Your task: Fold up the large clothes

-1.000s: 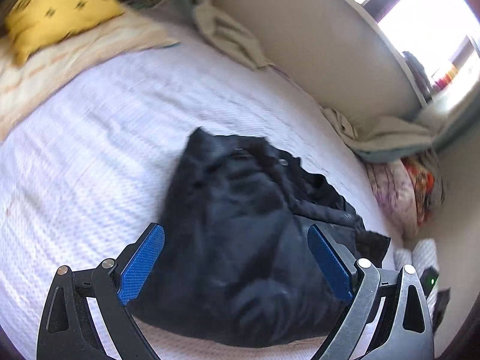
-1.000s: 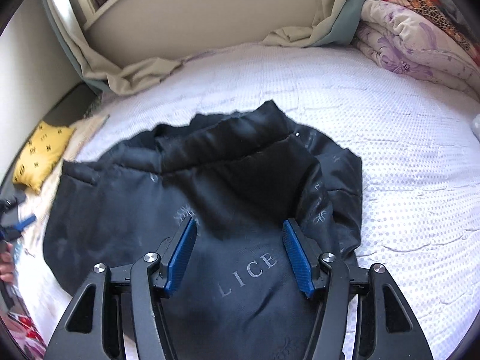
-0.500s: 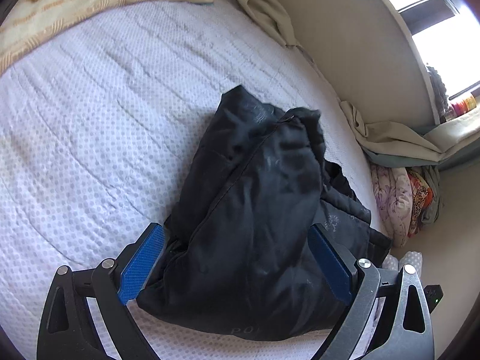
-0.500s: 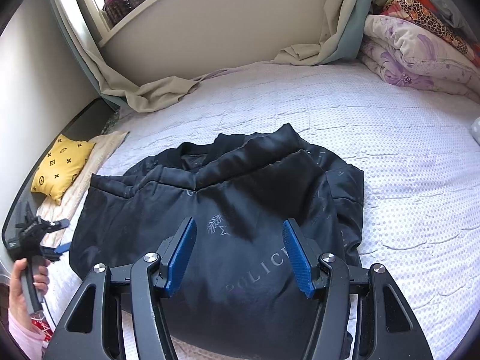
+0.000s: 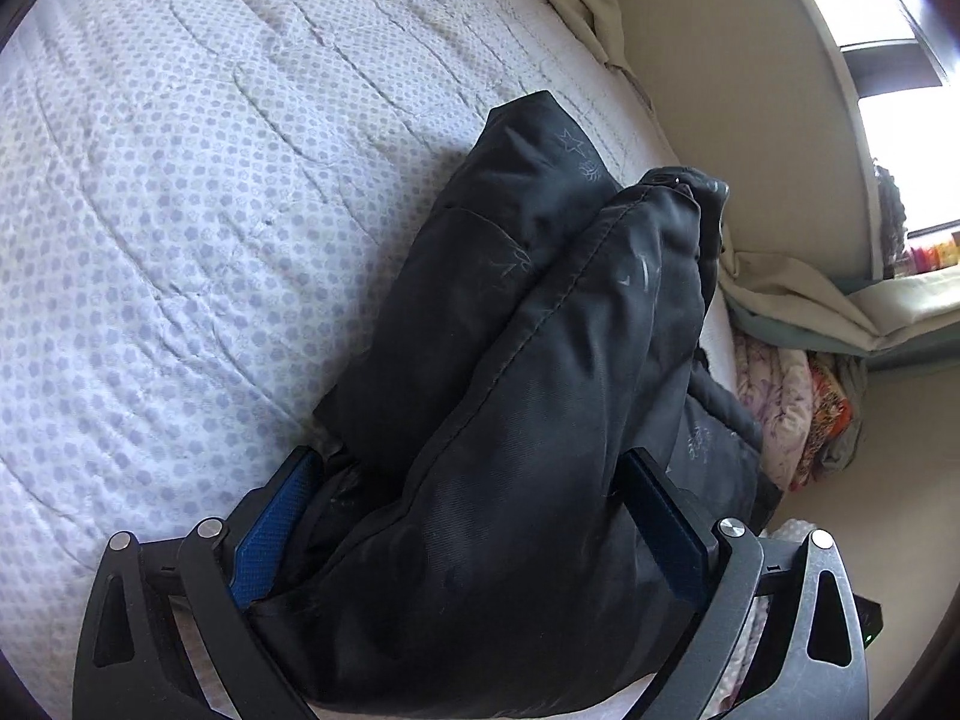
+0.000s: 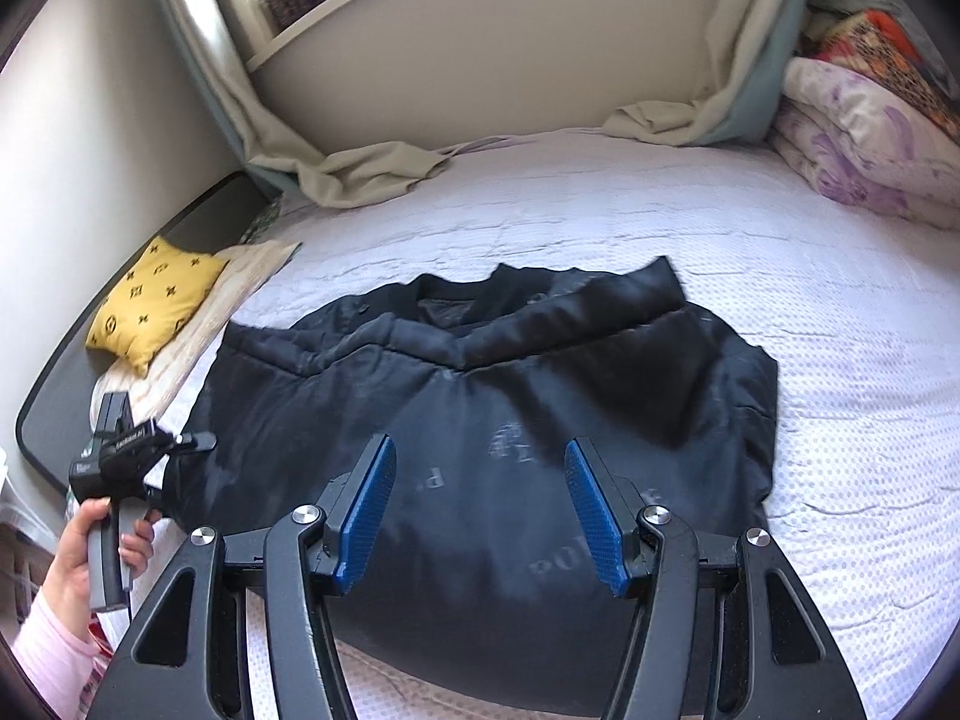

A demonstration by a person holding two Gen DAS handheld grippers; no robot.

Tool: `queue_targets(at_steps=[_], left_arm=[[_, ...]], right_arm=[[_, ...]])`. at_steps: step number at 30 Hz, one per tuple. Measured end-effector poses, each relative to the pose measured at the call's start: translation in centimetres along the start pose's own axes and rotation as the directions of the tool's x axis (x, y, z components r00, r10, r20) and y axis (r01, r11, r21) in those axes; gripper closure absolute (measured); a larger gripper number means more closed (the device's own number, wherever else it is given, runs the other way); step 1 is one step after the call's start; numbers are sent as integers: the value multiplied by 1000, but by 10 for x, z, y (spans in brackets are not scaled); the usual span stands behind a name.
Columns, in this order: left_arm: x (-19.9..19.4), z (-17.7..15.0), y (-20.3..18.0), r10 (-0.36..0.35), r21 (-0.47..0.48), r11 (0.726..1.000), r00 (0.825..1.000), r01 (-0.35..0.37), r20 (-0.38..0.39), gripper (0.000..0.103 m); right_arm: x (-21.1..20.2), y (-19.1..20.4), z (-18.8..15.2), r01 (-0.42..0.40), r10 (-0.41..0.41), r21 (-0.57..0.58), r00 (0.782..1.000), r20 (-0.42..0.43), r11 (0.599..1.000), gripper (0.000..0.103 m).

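My left gripper (image 5: 468,516) sits low at the black jacket (image 6: 492,420)'s left edge, jaws wide, padded fabric bulging between them; can't tell if it's pinched. My right gripper (image 6: 480,510) hovers released above the jacket, which lies on the white bed (image 6: 810,324).

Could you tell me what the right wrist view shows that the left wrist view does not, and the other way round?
Only the right wrist view shows the yellow cushion, the hand gripping the left gripper's handle, and the right gripper open above the jacket. Only the left wrist view shows the left gripper with jacket fabric bunched between its fingers. Both show the dark jacket on the white bed and the folded blankets.
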State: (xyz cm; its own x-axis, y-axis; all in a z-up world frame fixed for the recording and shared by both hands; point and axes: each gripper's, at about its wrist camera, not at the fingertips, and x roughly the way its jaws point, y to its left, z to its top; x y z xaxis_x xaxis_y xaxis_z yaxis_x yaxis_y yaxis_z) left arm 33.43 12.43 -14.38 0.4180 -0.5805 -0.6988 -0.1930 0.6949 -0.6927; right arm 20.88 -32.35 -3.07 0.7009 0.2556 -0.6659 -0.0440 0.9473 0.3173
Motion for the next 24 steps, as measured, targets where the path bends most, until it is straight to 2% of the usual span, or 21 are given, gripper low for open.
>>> queue_targets(at_steps=[6,11,19,22,24], left_arm=[[2,-6,-1,-23,-1,1000,999,23,28,9],[2,-8,6,-74,-61,995,997,74,-1,25],[-1,-10,13,-102,-87,991,995,101,-10,41],[-4,-12,6,-88,-68,994,996,87,0,46],[-7,-14,3,-79,-51,996,997,79,8,48]], right_arm=[[9,15,-5,-22,21,-39,1000,-16,999,45],[17,23,-7,-35,33,-58,999,-30,998,45],[25,34,-11,-50,46,-85,998,-48,995,47],[24,39,-10,-60,55,-101,997,-46,993,59],[26,44,-9,-69,64,-122,997,-45,990,76]])
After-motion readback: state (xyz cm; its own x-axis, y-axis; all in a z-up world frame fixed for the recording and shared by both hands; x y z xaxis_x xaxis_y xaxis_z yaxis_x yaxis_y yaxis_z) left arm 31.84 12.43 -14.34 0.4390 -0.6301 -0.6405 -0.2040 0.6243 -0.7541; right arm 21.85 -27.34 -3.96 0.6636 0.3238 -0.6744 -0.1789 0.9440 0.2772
